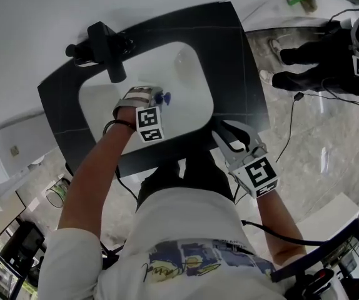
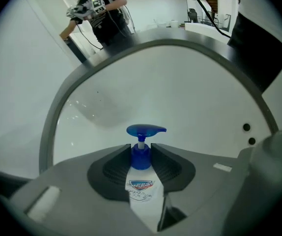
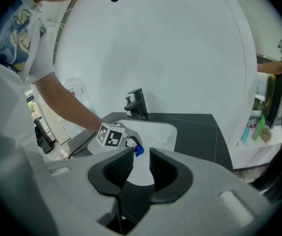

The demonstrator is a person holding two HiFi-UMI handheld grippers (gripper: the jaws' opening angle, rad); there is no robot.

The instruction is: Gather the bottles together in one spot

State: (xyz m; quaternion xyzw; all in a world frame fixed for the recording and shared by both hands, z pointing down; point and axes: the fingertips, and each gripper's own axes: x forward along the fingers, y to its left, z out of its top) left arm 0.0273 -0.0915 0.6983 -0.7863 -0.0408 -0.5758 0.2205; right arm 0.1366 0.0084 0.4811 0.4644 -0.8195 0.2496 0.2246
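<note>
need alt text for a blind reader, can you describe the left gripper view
The left gripper grips a white pump bottle with a blue pump between its fingers, a white sink basin behind it and a person far off.

The faucet (image 1: pixel 107 49) is overhanging the far left rim of the sink basin (image 1: pixel 189 67), blocking a straight descent at that corner. The left tool (image 1: pixel 156 97), clamped on the pump bottle (image 2: pixel 142 181), and the forearm (image 1: pixel 98 167) behind it are occupying the near left part of the basin, barring entry over the front rim there. The right part of the basin is lying open from above. The right tool (image 3: pixel 141 163), jaws apart with nothing between them, is hovering over the front right edge of the worktop (image 1: pixel 239 61), whose right strip is offering unobstructed passage.
</note>
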